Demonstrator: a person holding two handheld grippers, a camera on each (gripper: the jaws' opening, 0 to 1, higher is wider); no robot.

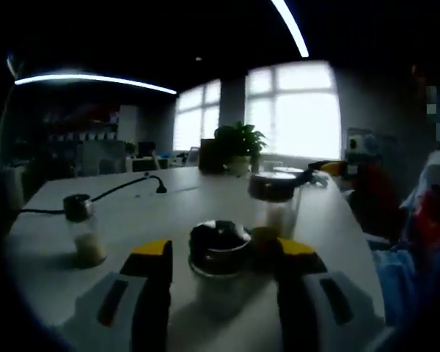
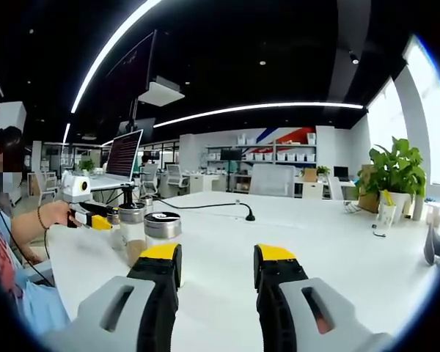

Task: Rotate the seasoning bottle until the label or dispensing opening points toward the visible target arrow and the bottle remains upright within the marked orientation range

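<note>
A seasoning bottle (image 1: 220, 257) with a dark round lid stands upright on the white table (image 1: 169, 209), low in the left gripper view. My left gripper (image 1: 224, 253) is open, its yellow-tipped jaws flanking the bottle with a small gap on each side. A second bottle (image 1: 273, 202) stands just behind it to the right, and a third (image 1: 84, 233) stands apart at the left. In the right gripper view a hand holds the left gripper (image 2: 97, 218) beside two bottles (image 2: 132, 229) (image 2: 163, 229). My right gripper (image 2: 216, 268) is open over bare table with nothing between its jaws.
A black cable (image 2: 220, 205) runs across the middle of the table. A potted plant (image 2: 396, 176) stands at the window end. A screen on a stand (image 2: 125, 154) rises behind the bottles. A person's arm (image 2: 29, 224) reaches in from the left.
</note>
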